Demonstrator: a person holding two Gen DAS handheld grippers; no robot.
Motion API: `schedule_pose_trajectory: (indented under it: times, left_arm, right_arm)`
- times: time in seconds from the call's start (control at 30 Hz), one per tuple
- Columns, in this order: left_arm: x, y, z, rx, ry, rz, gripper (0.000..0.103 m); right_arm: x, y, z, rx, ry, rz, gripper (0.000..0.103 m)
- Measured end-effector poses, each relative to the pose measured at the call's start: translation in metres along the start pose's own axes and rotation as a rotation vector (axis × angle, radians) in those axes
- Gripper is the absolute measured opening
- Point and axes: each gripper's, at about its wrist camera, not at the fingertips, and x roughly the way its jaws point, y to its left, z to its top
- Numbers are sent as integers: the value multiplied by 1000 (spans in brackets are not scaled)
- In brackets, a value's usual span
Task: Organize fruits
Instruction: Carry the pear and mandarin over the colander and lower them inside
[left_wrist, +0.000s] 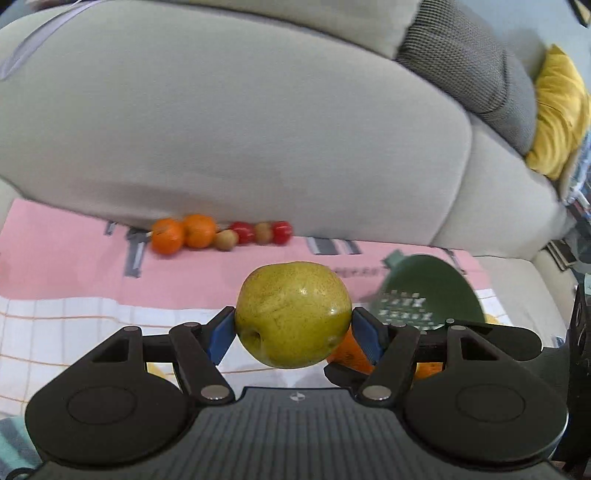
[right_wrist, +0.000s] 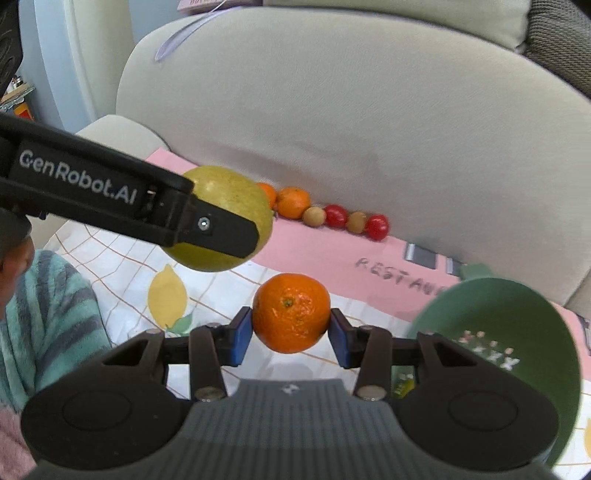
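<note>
My left gripper (left_wrist: 293, 328) is shut on a yellow-green pear (left_wrist: 293, 319) and holds it above the cloth; the pear also shows in the right wrist view (right_wrist: 225, 199), with the left gripper's black finger across it. My right gripper (right_wrist: 291, 334) is shut on an orange mandarin (right_wrist: 291, 312), held above the cloth, right of and below the pear. A row of fruit lies along the sofa back: two mandarins (left_wrist: 184, 232), brown kiwis (left_wrist: 226, 239) and red fruits (left_wrist: 280, 232). The same row shows in the right wrist view (right_wrist: 334, 216).
A green bowl (right_wrist: 517, 325) stands on the cloth at the right, tilted toward me; it also shows in the left wrist view (left_wrist: 436, 284). A pink and white checked cloth (left_wrist: 74, 258) covers the sofa seat. A grey sofa back (left_wrist: 240, 129) rises behind. A yellow cushion (left_wrist: 557, 110) is far right.
</note>
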Motion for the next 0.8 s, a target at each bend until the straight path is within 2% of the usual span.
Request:
schedule_pose_trajectory:
  times: [0.3,0.6,0.8]
  left_arm:
    - [11,-65,11,120,16,-85,78]
    - [42,-113,11,231,71,-128,78]
    - [69,-134,8,307,126,-124,78]
  right_arm:
    - [-37,-49,-17,38,-8,-86,42]
    - [-36,-93,-36,55,82,-193,42]
    - [-27,-111,-42,44,138,-221,42]
